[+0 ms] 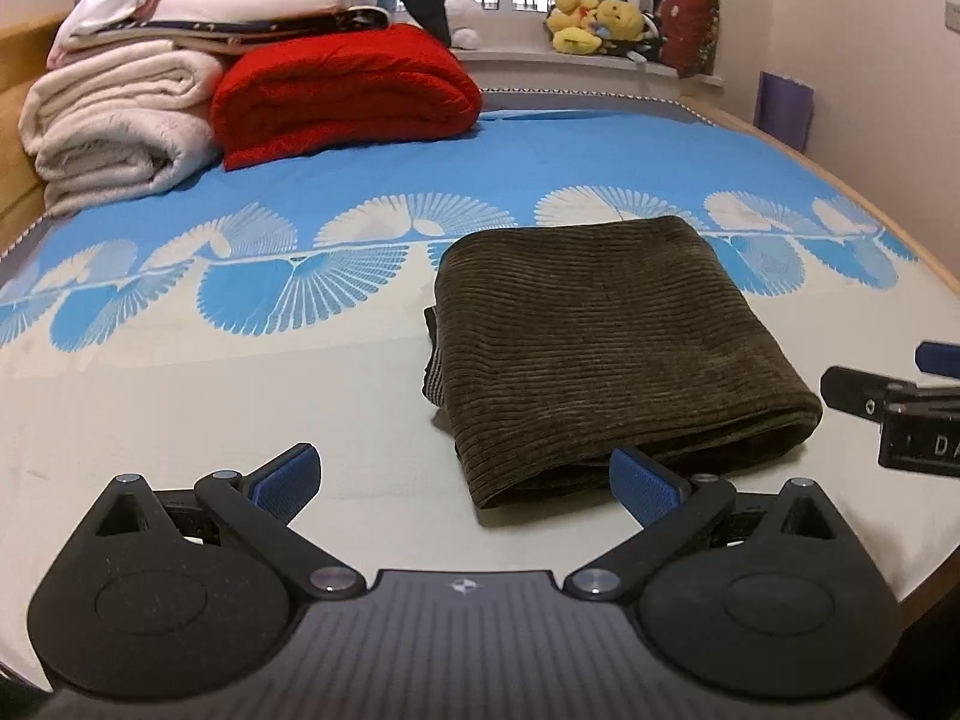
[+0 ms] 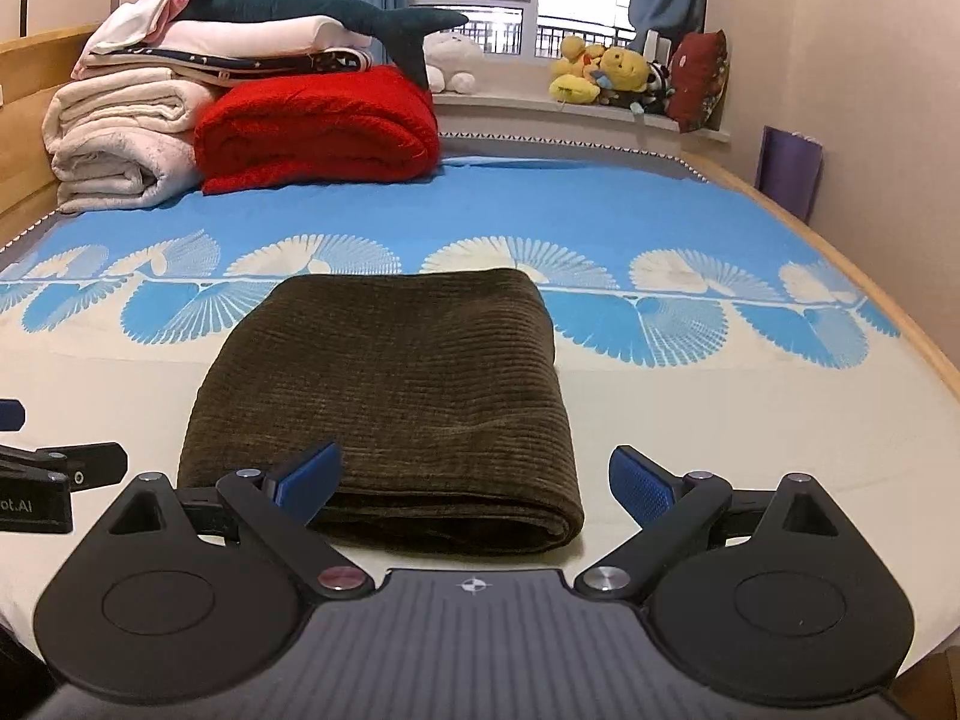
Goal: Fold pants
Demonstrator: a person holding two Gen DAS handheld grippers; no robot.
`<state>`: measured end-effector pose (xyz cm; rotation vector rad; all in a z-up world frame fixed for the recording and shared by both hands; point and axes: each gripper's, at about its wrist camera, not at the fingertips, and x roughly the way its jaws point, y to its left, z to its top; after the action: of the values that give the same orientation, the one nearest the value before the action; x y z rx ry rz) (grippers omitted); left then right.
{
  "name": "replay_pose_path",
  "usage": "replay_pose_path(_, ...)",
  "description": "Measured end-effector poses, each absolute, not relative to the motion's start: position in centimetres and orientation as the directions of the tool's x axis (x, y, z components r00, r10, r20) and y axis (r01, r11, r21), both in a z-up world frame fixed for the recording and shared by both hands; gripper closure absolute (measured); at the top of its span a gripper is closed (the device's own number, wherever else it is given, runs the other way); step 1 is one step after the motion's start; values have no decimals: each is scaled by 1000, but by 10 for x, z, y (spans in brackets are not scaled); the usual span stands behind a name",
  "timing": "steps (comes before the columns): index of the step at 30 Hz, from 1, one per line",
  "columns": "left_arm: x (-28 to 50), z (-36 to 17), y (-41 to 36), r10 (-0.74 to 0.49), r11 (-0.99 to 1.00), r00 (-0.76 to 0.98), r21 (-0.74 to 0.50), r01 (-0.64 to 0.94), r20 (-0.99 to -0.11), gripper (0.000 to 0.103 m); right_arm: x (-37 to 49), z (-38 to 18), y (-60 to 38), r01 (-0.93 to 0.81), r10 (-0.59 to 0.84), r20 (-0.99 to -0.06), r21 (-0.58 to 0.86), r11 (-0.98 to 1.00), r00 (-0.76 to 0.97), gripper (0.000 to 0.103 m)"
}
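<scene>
Dark olive corduroy pants (image 1: 606, 348) lie folded into a compact rectangle on the bed; they also show in the right wrist view (image 2: 396, 396). My left gripper (image 1: 465, 480) is open and empty, at the near left corner of the pants, its right fingertip in front of the fold's front edge. My right gripper (image 2: 474, 480) is open and empty, at the near front edge of the pants, with the front right corner between the fingers. The right gripper also shows at the right edge of the left wrist view (image 1: 888, 396).
The bed sheet (image 1: 240, 420) is cream with a blue fan pattern. A red blanket (image 1: 342, 90) and a stack of white folded bedding (image 1: 120, 120) sit at the far left. Plush toys (image 1: 594, 21) line the window sill. A wooden bed edge (image 2: 912, 330) runs along the right.
</scene>
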<state>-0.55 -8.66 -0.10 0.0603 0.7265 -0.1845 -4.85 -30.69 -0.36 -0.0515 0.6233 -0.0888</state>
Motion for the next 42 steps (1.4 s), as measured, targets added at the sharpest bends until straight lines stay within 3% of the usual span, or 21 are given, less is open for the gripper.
replay_pose_path(42, 3, -8, -81, -162, 980, 714, -28, 196, -681, 0, -43, -10, -293, 33, -97, -585, -118, 992, 805, 6)
